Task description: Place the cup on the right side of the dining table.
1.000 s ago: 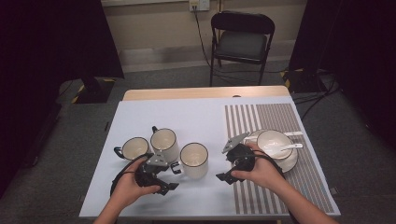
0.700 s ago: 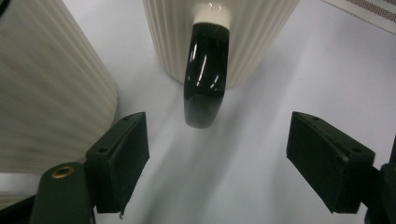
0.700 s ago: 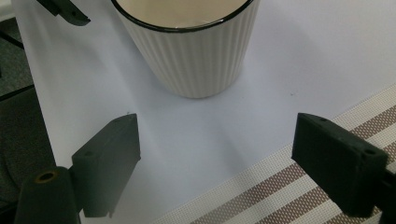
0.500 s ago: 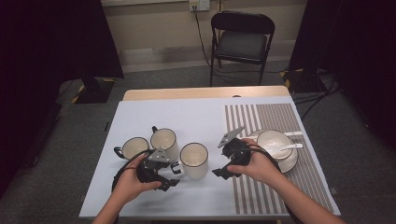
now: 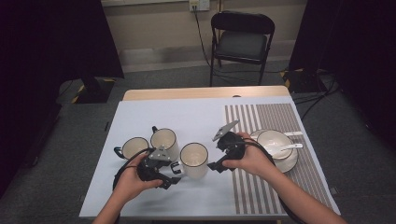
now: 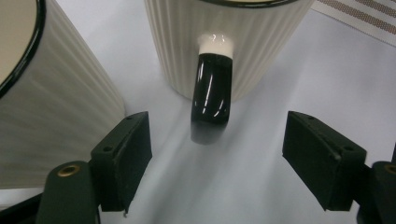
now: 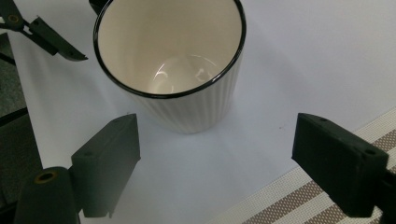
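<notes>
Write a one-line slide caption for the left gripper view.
Open left gripper lined up on the black handle of a ribbed cream mug.

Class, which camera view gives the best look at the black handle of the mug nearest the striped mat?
The left gripper view: the handle sits large and sharp between the open jaws, facing the camera. In the high view it is a small dark loop on that mug. The right gripper view shows the mug's inside, with the handle barely visible.

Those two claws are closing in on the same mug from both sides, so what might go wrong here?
1. The left claw is open around the black handle of the mug; a second mug stands beside its left jaw and might get bumped.
2. The right claw faces the same mug's ribbed wall, so pushing from both sides could tip it.
</notes>
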